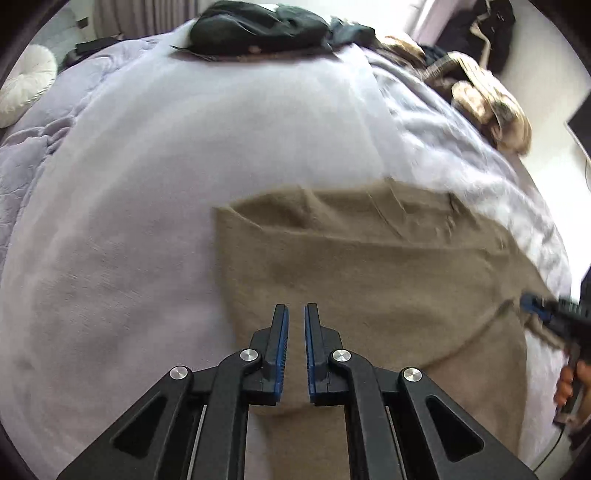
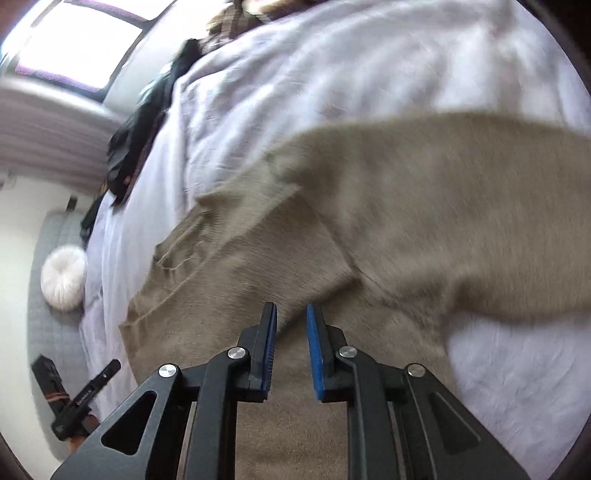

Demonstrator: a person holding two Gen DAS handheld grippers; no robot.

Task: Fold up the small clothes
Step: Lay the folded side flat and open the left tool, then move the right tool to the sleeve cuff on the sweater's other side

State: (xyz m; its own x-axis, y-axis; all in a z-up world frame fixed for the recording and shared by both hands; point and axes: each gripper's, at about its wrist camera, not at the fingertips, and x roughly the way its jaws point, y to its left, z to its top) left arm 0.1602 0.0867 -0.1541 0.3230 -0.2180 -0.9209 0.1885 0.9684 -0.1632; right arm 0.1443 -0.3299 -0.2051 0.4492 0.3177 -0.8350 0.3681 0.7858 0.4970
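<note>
A tan knitted sweater [image 1: 369, 266] lies spread on the pale lilac bed cover [image 1: 166, 166]. My left gripper [image 1: 296, 308] hovers over its near left part, jaws nearly together with only a thin slit and no cloth pinched. My right gripper [image 2: 291, 306] hangs over the sweater [image 2: 424, 192] where a sleeve fold crosses the body; its blue pads [image 2: 314, 332] stand a little apart with nothing between them. The right gripper [image 1: 535, 304] also shows at the sweater's right edge in the left wrist view, held by a hand [image 1: 569, 384]. The left gripper [image 2: 107, 369] appears low on the left in the right wrist view.
A heap of black clothes [image 1: 258, 26] lies at the far end of the bed, with tan patterned garments [image 1: 487, 99] along the right side. A white round cushion [image 1: 26, 85] sits off the bed at the left. The bed cover [image 2: 332, 55] is wrinkled around the sweater.
</note>
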